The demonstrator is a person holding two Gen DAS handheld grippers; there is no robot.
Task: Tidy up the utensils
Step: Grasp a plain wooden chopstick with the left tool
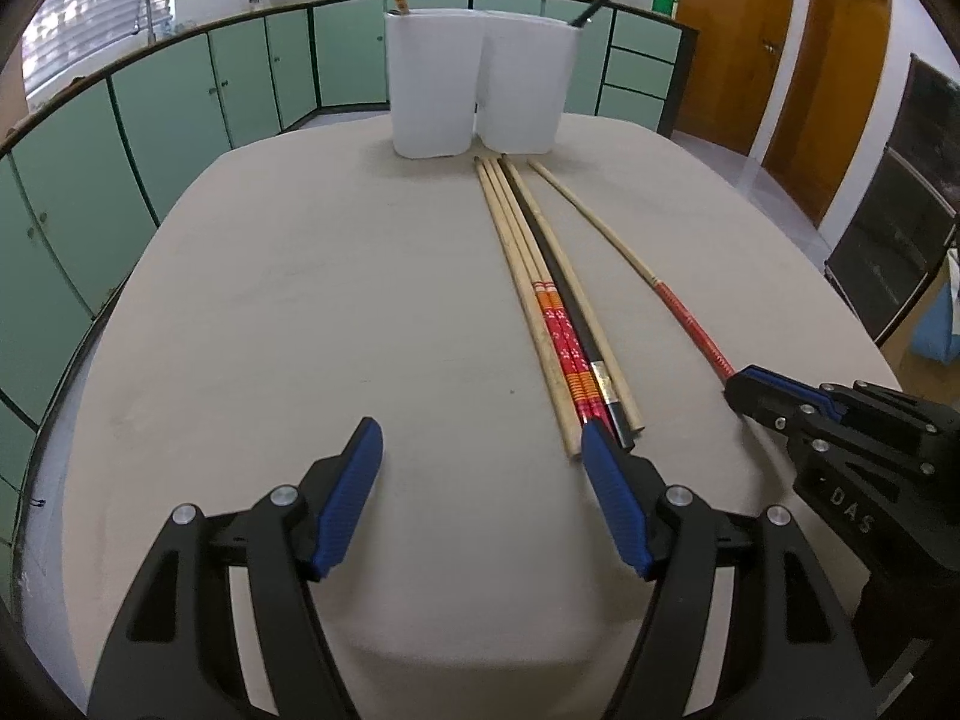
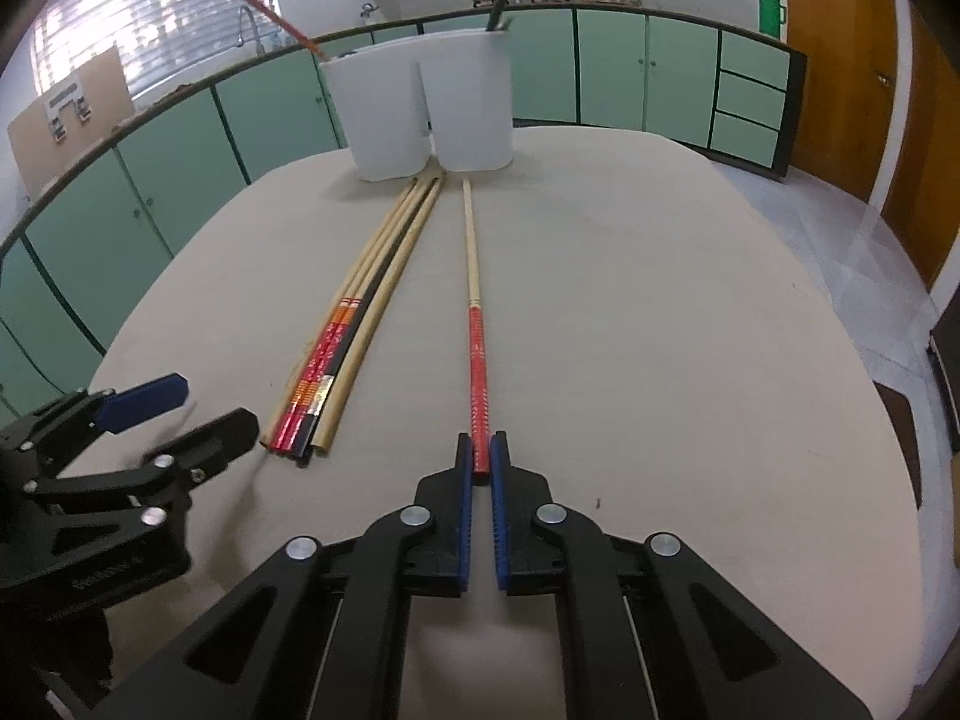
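The right gripper [image 2: 482,450] fingers pinch a red-handled pale chopstick [image 2: 474,324] pointing toward twelve o'clock; the left gripper [image 1: 483,450] fingers stand wide over the desk [image 1: 300,300].

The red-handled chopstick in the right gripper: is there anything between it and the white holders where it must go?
Nothing visible blocks it. The right gripper is shut on the red-handled chopstick, which lies apart from the chopstick bundle; bare table runs up to the white holders. The open left gripper is off to the side.
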